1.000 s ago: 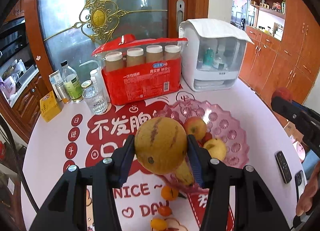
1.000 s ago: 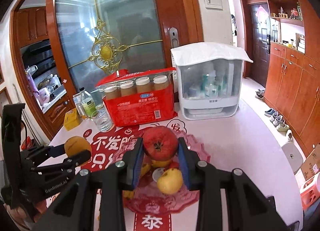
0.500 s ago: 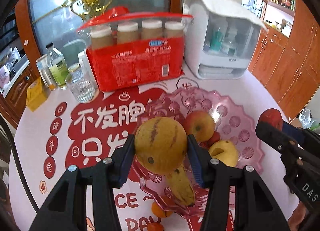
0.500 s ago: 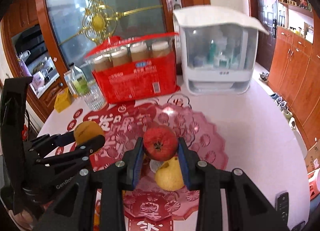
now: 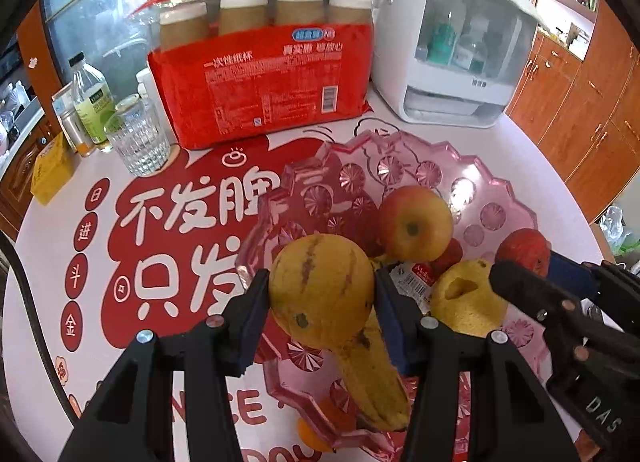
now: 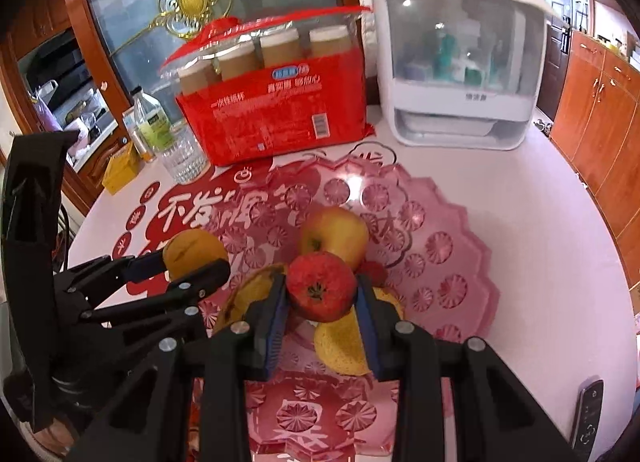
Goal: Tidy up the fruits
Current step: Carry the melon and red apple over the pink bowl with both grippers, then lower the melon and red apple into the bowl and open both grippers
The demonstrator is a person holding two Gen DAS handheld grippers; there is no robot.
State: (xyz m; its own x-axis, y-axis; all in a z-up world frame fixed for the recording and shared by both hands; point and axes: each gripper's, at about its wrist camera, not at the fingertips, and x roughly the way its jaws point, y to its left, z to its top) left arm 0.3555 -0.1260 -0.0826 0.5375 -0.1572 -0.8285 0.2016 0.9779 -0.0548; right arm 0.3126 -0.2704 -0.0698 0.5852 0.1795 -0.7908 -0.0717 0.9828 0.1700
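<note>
My left gripper [image 5: 320,302] is shut on a round yellow fruit with brown stripes [image 5: 322,290], just above the near left part of the pink glass plate [image 5: 500,198]. On the plate lie a yellow-red apple [image 5: 414,222], a yellow pear [image 5: 466,296] and a banana [image 5: 372,382]. My right gripper [image 6: 322,294] is shut on a red apple [image 6: 322,286], low over the plate's [image 6: 460,246] middle, above the pear [image 6: 344,346] and just in front of the yellow-red apple [image 6: 336,234]. The left gripper [image 6: 192,262] shows at the left of the right wrist view.
Behind the plate stand a red pack of paper cups [image 5: 264,78], a white cabinet with a clear front [image 5: 452,42], a glass tumbler [image 5: 138,138], a bottle [image 5: 90,102] and a yellow box [image 5: 52,174]. Small oranges [image 5: 308,432] lie by the plate's near edge. A remote [image 6: 586,414] lies at the right.
Both grippers have come down and forward toward the plate, each still holding its fruit. The plate and the fruit on it now fill more of both views.
</note>
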